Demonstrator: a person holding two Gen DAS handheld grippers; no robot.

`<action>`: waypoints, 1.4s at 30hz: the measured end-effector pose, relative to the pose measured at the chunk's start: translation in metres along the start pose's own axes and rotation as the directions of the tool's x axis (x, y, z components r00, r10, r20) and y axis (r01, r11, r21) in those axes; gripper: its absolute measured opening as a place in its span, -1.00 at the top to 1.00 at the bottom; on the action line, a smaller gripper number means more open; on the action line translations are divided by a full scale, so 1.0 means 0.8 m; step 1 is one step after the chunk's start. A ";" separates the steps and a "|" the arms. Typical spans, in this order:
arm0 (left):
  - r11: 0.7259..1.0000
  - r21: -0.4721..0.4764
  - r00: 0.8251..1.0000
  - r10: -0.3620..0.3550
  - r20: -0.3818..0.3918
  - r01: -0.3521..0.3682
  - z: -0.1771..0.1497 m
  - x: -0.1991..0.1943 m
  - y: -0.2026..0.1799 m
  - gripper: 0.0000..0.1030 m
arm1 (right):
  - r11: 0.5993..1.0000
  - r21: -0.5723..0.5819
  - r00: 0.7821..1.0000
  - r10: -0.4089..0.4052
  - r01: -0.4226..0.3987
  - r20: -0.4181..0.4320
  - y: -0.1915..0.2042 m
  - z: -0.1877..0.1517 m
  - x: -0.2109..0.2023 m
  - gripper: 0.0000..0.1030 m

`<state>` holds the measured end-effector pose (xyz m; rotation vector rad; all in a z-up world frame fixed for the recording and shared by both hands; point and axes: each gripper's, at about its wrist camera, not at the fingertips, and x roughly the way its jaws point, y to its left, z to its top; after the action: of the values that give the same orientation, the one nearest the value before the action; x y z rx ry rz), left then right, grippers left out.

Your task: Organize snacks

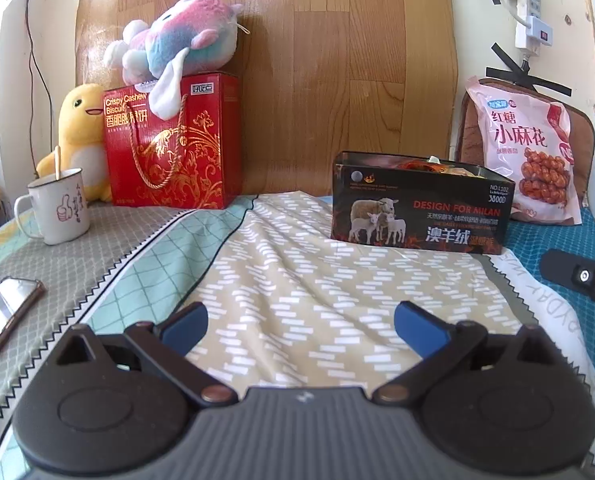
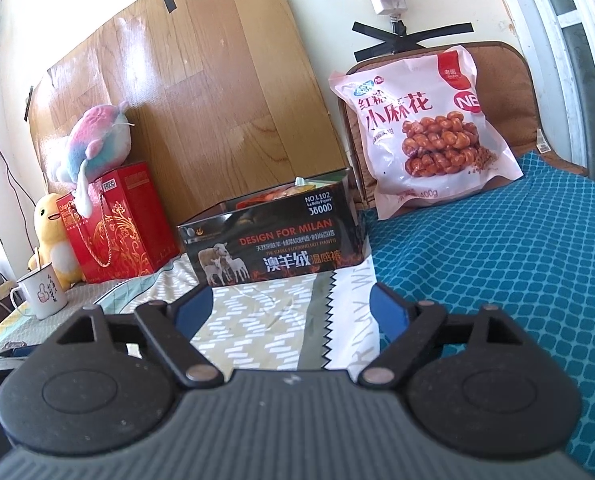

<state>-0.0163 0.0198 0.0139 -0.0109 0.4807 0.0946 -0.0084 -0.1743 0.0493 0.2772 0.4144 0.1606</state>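
An open black tin box [image 1: 417,208] [image 2: 273,240] printed with sheep stands on the patterned bedsheet, with orange snack packets [image 1: 421,166] showing over its rim. Right of it and behind, a pink bag of twisted dough snacks [image 1: 533,152] [image 2: 421,128] leans on a brown cushion. At the far left stands a red cashew biscuit gift box [image 1: 173,144] [image 2: 117,228]. My left gripper [image 1: 300,316] is open over the sheet, short of the tin, with nothing between its blue pads. My right gripper [image 2: 289,296] is open too, empty, just in front of the tin.
A pastel plush [image 1: 177,40] lies on the red box and a yellow plush [image 1: 79,136] sits beside it. A white mug [image 1: 55,206] with a stick and a phone [image 1: 5,312] are at the left. A black mechanical part [image 1: 581,276] rests on the blue cloth [image 2: 517,260].
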 end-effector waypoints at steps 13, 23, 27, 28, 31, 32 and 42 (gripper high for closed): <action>0.998 0.051 0.999 0.036 -0.023 -0.034 -0.002 0.002 -0.010 -1.00 | 1.000 0.012 1.000 -0.005 0.004 0.010 -0.001 0.000 -0.002 -0.75; 0.997 0.052 0.996 0.067 -0.065 -0.064 0.000 0.011 -0.005 -1.00 | 1.000 0.016 1.000 -0.006 0.005 0.013 -0.001 0.001 -0.003 -0.77; 0.995 0.068 0.995 0.077 -0.068 -0.072 0.000 0.012 -0.007 -1.00 | 1.000 0.016 1.000 -0.005 0.005 0.012 -0.001 0.001 -0.003 -0.77; 0.994 0.074 0.994 0.081 -0.067 -0.076 0.000 0.012 -0.009 -1.00 | 1.000 0.016 1.000 -0.006 0.006 0.013 -0.001 0.001 -0.003 -0.77; 0.993 0.086 0.994 0.088 -0.067 -0.082 0.000 0.013 -0.010 -1.00 | 1.000 0.017 1.000 -0.006 0.006 0.013 -0.001 0.001 -0.003 -0.77; 0.993 0.087 0.994 0.089 -0.068 -0.083 0.001 0.014 -0.010 -1.00 | 1.000 0.017 1.000 -0.006 0.006 0.013 -0.001 0.001 -0.003 -0.77; 0.993 0.075 0.992 0.093 -0.090 -0.086 0.002 0.019 -0.005 -1.00 | 1.000 0.018 1.000 -0.006 0.006 0.013 -0.001 0.002 -0.003 -0.77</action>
<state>-0.0016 0.0169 0.0079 0.0759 0.5778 0.1656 -0.0101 -0.1759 0.0511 0.2945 0.4042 0.1492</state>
